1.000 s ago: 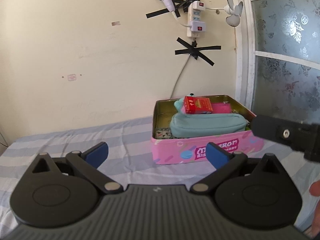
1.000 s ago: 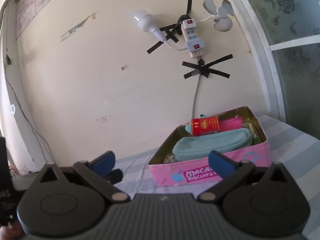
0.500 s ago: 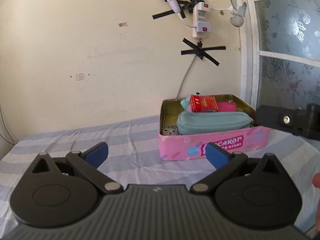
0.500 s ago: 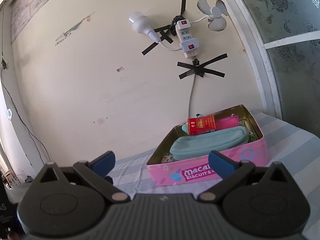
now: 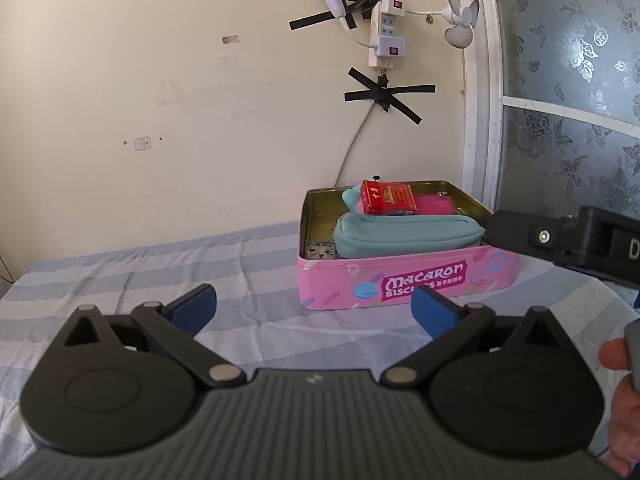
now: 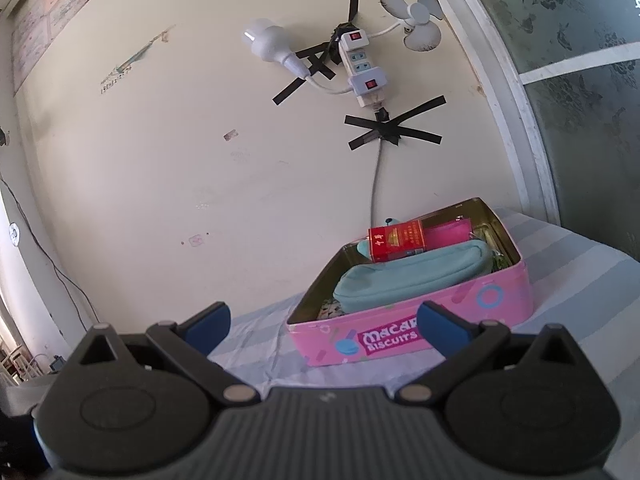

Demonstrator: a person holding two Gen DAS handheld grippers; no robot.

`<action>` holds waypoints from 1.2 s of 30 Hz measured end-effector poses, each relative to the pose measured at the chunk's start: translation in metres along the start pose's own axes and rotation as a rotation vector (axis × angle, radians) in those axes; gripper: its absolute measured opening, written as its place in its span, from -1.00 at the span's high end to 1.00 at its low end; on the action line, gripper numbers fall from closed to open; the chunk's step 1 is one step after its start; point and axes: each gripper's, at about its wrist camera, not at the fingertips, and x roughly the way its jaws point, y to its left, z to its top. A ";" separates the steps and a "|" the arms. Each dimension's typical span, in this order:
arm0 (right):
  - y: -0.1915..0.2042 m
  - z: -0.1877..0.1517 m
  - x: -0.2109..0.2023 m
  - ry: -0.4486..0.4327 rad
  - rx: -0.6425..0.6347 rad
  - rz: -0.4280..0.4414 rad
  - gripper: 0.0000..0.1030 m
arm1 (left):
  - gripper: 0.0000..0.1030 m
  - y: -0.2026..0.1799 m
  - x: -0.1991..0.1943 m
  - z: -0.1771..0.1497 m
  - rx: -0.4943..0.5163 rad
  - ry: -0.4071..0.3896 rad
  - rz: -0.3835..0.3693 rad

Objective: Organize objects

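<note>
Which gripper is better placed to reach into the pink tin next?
Probably right. In the left wrist view the right gripper's body already reaches the tin's right edge, while the left gripper hangs back over the sheet. Both are open and empty.

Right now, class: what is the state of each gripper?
Left gripper: open, blue-padded fingers spread, holding nothing.
Right gripper: open, holding nothing.
</note>
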 end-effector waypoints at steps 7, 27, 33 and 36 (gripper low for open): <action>-0.004 -0.003 0.003 0.013 0.010 -0.001 -1.00 | -1.00 -0.004 0.003 0.000 0.014 0.018 0.004; -0.018 -0.006 0.008 0.030 0.046 -0.015 -1.00 | -1.00 -0.011 0.013 -0.001 0.011 0.064 -0.056; -0.022 -0.008 0.010 0.033 0.055 -0.019 -1.00 | -1.00 -0.012 0.014 -0.001 0.010 0.074 -0.072; -0.022 -0.009 0.010 0.037 0.056 -0.022 -1.00 | -1.00 -0.013 0.016 -0.002 0.018 0.080 -0.075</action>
